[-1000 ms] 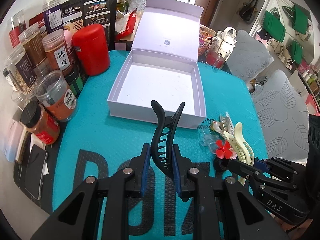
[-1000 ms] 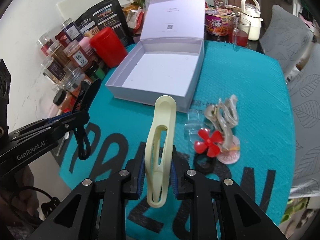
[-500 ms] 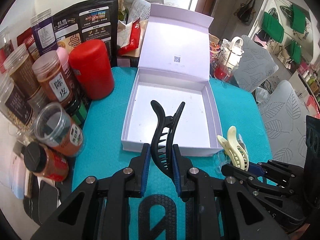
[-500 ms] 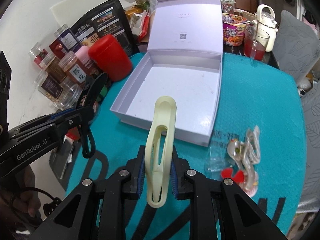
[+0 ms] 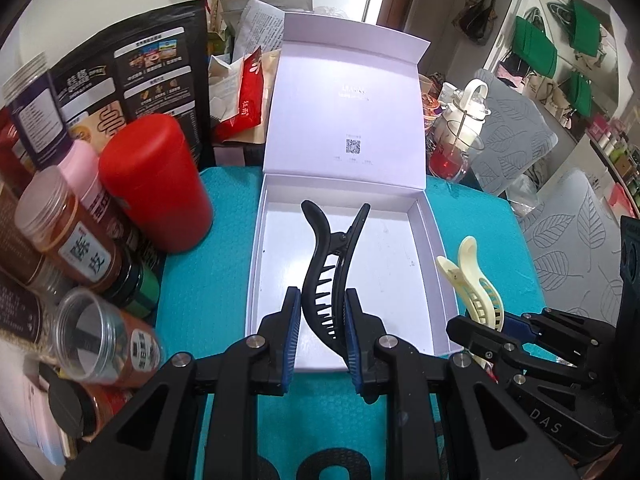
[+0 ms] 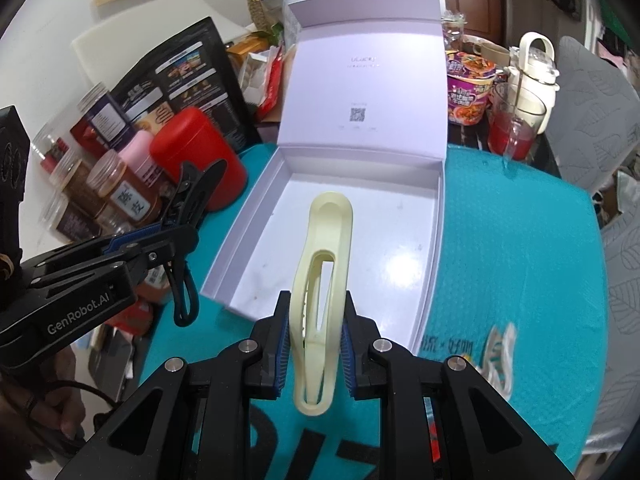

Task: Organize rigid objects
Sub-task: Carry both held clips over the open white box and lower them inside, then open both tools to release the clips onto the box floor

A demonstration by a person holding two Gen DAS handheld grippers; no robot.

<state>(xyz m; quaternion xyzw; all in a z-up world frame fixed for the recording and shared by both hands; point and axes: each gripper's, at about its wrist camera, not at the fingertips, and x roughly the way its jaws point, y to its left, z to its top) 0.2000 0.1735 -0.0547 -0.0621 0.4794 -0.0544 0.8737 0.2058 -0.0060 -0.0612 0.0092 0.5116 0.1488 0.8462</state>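
Both grippers clamped on hair clips, poised at the open white box (image 5: 432,248).
Left gripper (image 5: 322,326) pinches black claw clip (image 5: 332,264) mid-body; right gripper (image 6: 314,346) pinches cream clip (image 6: 324,264) likewise. Clips look light, stiff, slick plastic, so gripping the flat sides near the hinge suits. Both hang above the box's front edge on the teal counter (image 6: 512,248).

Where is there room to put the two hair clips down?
The white box is open and its whole floor is bare, walls all around. The teal mat right of the box is also free up to the red drink glass. Left of the box, the red canister and jars crowd it.
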